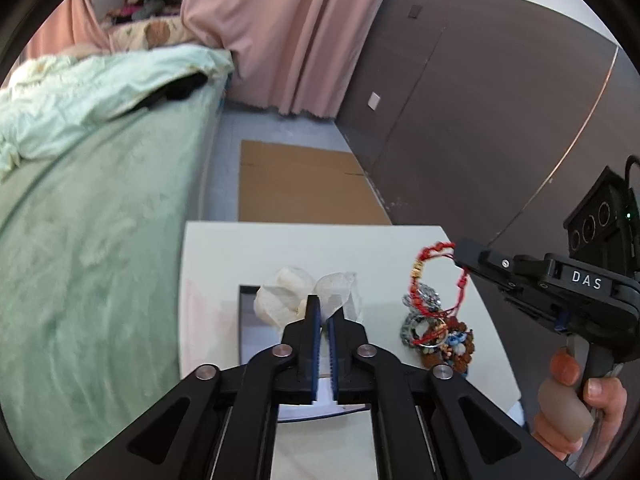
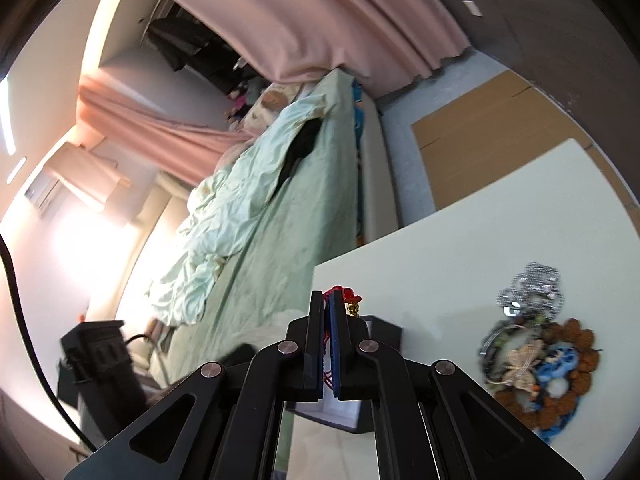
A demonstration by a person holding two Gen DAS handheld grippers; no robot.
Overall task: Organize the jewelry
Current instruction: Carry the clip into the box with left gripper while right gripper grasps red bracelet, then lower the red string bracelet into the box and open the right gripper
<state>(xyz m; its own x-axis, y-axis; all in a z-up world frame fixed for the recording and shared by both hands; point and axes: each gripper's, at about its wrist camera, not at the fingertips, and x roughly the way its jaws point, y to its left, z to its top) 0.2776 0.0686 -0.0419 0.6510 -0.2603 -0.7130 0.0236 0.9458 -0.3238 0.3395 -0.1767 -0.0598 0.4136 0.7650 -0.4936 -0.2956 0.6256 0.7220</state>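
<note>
Clearly the red cord bracelet [image 1: 436, 280] is the piece in play: the right tool [image 1: 460, 254] is clenched on its knotted cord, and the loop hangs in the air above the counter [image 1: 304, 244], its lower strands trailing toward the jewelry pile [image 1: 436, 332]. In the right wrist view the cord shows as a red knot and a small gold bead [image 2: 352, 306] pinched at the tool [image 2: 329, 304] tips. It looks feather-light and limp, a braided string that will sag and swing; a pinch on the cord itself seems sound, though the trailing strands may snag on the pile and drag other pieces along.

That pile lies at about 4 o'clock in the left view, near the counter's right edge: a sparkly silver piece [image 2: 532, 280], a brown beaded bracelet [image 2: 560, 400], blue bits and a pale butterfly-shaped ornament [image 2: 520, 360], all tangled together. Beads are hard and round, metal parts shiny and probably slippery.

At 12 o'clock from the left tool [image 1: 324, 312] sits a dark-rimmed box [image 1: 248, 320] with crumpled white tissue [image 1: 280, 300] in it. The left tool's jaws stand nearly together, a slim gap between; whether they nip the sheer tissue I cannot tell.

Beyond the smooth cream counter lie a green bed [image 1: 100, 240], pink curtains [image 1: 288, 32] and flat cardboard [image 1: 304, 184] on the floor.
</note>
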